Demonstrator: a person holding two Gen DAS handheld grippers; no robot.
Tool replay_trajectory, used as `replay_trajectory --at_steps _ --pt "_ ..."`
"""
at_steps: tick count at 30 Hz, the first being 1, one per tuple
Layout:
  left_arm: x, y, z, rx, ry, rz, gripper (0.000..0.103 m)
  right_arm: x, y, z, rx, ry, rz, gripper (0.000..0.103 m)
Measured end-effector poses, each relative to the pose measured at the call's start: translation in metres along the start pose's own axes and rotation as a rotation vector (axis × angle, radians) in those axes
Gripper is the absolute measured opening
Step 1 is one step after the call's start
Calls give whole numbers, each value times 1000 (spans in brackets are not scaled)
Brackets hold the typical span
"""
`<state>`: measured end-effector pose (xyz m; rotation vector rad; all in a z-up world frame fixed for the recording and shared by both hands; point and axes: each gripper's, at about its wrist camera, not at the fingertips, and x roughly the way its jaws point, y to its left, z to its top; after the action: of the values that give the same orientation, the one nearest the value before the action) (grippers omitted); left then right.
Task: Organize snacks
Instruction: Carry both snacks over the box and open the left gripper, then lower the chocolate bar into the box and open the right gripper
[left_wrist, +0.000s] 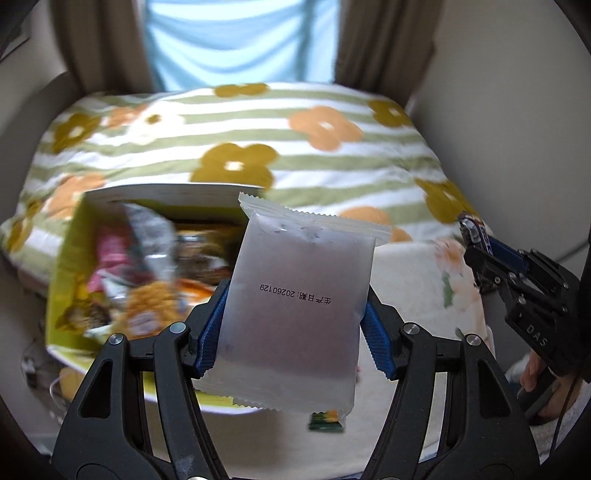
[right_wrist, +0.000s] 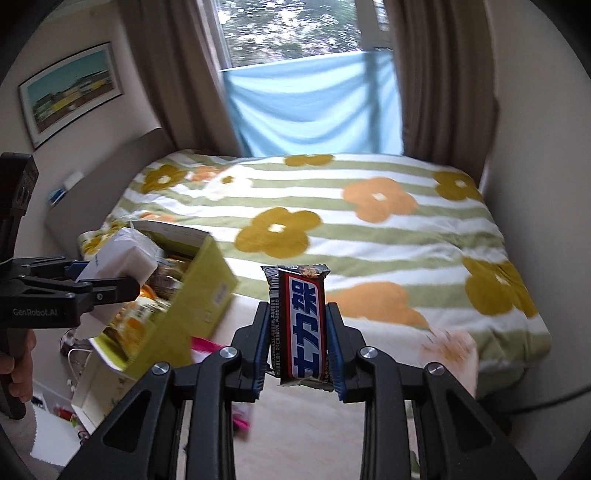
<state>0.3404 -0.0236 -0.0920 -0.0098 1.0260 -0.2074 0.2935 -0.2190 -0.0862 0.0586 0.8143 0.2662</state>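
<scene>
My left gripper (left_wrist: 295, 325) is shut on a white frosted snack packet (left_wrist: 299, 306) with a printed date, held upright above the bed beside the box. It also shows in the right wrist view (right_wrist: 118, 266). My right gripper (right_wrist: 298, 332) is shut on a Snickers bar (right_wrist: 300, 325), brown wrapper with blue letters, held upright. It shows at the right edge of the left wrist view (left_wrist: 476, 236). A yellow-green cardboard box (right_wrist: 199, 295) stands open on the bed, holding several mixed snack packets (left_wrist: 147, 273).
The flowered striped duvet (right_wrist: 369, 236) covers the bed. A small green packet (left_wrist: 327, 422) lies on the pale sheet below the white packet. A pink wrapper (right_wrist: 207, 347) lies by the box. Curtains and a blue cloth (right_wrist: 314, 107) hang behind.
</scene>
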Motion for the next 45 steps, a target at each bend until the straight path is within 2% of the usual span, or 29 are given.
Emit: replay_trajectory --at_steps 7,13,18,23,25,28,33,40,44,45 --pt "-16 90 -3 -74 -42 37 63 16 80 25 -78 -14 85 26" --pt "-2 161 -6 -109 -7 35 63 46 134 35 -56 6 89 26" --pt "27 200 -3 -99 44 24 63 77 169 40 -43 43 89 26" --pt "59 217 8 -70 97 -7 63 100 188 40 -14 76 53 26" --pt "69 218 12 -45 103 -22 67 107 190 39 14 85 33 26" --pt "70 217 15 -5 74 -20 102 114 192 35 51 98 6 26" --pt "71 227 5 -1 82 -31 103 124 193 29 79 134 -21 26" --pt "62 243 -7 -58 83 -25 103 140 194 31 66 163 -15 26" --pt "60 242 -11 -51 88 -5 103 148 189 33 88 178 -14 26" --pt "59 242 -12 -51 87 -3 103 151 187 33 97 192 0 30"
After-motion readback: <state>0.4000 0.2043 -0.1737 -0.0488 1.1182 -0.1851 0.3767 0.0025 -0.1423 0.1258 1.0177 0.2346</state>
